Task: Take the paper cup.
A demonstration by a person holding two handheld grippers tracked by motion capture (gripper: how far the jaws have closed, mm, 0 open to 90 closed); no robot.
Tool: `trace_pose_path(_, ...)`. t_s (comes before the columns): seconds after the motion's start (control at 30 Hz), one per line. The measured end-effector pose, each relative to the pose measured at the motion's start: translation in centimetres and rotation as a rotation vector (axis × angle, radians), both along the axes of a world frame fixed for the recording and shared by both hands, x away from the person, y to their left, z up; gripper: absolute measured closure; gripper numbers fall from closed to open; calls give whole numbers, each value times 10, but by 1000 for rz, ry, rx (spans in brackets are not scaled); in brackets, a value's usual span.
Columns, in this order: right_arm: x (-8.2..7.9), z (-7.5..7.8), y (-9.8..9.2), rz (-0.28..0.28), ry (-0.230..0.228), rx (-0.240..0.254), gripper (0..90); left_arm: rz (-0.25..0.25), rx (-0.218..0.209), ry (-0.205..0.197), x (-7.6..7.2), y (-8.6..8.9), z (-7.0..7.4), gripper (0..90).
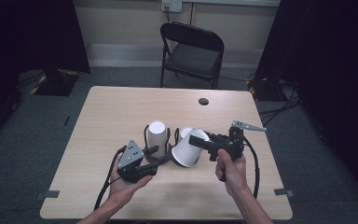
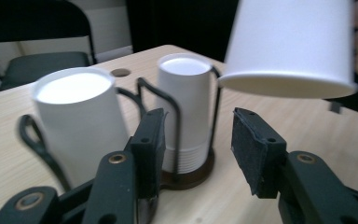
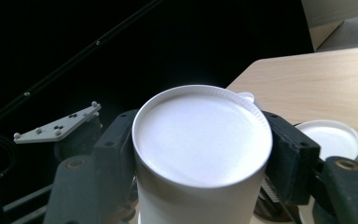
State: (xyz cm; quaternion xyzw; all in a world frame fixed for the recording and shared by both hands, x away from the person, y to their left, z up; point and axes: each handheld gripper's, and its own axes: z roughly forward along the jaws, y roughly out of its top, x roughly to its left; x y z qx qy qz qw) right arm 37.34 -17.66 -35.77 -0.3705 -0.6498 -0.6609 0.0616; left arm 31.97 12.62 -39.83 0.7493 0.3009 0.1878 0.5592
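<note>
A: From the high view, what do you get?

B: The whole desk [image 1: 121, 112]. The right hand-held gripper [image 1: 204, 141] is clamped on a white paper cup [image 1: 187, 148], held tilted above the desk. The left hand-held gripper [image 1: 154, 154] sits just left of that cup, pointing at a dark wire cup rack [image 1: 145, 135] that holds another upside-down white cup [image 1: 157, 134].

A: And the left gripper view?

B: Its jaws stand apart with nothing between them. Ahead are two upside-down cups in the rack, the near one [image 2: 81, 121] and the far one [image 2: 185, 102]; the held cup hangs above its right jaw, rim down.

A: The right gripper view?

B: The held cup's flat round bottom faces the camera, with both pads pressed on its sides. It is plain white with a rolled edge.
</note>
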Motion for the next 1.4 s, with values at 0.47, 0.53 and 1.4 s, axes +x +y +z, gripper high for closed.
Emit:
trace_pose_path(0.47, -5, -7, 17, 74, 99, 64, 343, 47, 9, -118, -19, -11, 0, 654)
trace_pose_path(0.53, -5, -8, 19, 88, 111, 67, 343, 45, 15, -140, -21, -13, 0, 643)
trace_pose_path(1.4, -7, -22, 43, 191, 215, 98, 319, 34, -14, -167, -23, -9, 0, 781)
